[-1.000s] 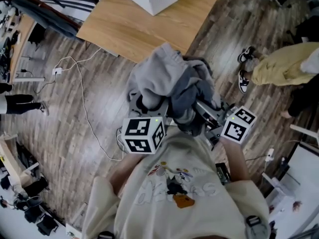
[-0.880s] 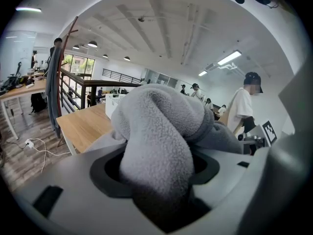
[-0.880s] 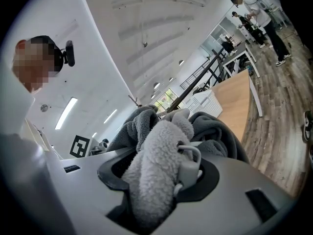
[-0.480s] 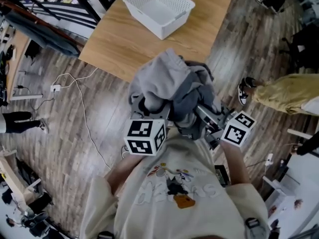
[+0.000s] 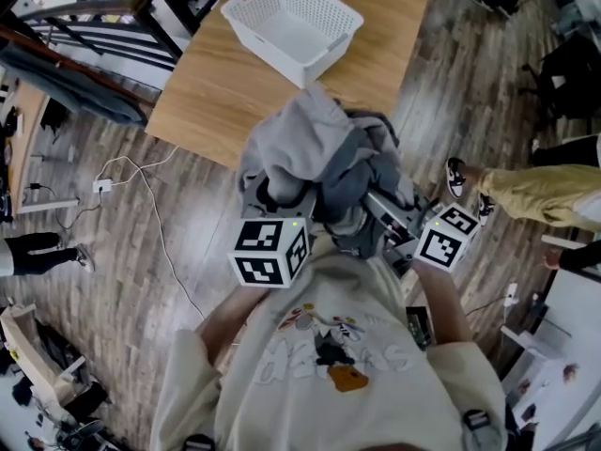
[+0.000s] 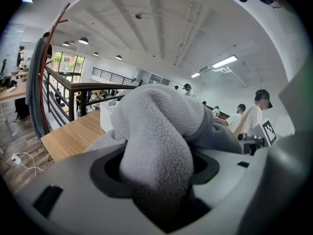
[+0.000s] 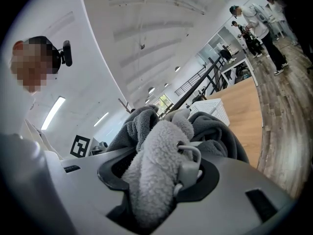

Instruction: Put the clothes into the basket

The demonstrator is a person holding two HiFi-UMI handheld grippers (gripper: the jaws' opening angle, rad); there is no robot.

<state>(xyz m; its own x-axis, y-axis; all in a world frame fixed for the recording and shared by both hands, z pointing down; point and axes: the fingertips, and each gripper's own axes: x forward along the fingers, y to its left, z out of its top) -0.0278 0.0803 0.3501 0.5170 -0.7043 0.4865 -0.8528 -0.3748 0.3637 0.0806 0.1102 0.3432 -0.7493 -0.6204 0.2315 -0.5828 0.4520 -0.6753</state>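
A bundle of grey fleece clothes (image 5: pixel 319 163) hangs in the air before the person's chest, near the table's front edge. My left gripper (image 5: pixel 282 195) is shut on a thick light-grey fold (image 6: pixel 156 146). My right gripper (image 5: pixel 362 209) is shut on another grey fold with a white cord toggle (image 7: pixel 188 168). Darker grey cloth (image 7: pixel 215 131) drapes over the right jaws. The white perforated basket (image 5: pixel 291 22) stands empty on the wooden table (image 5: pixel 216 83), beyond the bundle; it also shows in the left gripper view (image 6: pixel 108 116) and the right gripper view (image 7: pixel 211 109).
A white cable (image 5: pixel 150 205) and plug lie on the wood floor at left. A person in tan trousers and black-and-white shoes (image 5: pixel 460 172) stands at right. A dark rail with hanging garments (image 5: pixel 66 59) runs at upper left. Other people stand in the background (image 6: pixel 254 114).
The view has shifted so that the table and basket come further into sight, the basket now showing whole. The grip on the clothes is unchanged. The person at right has stepped away rightward.
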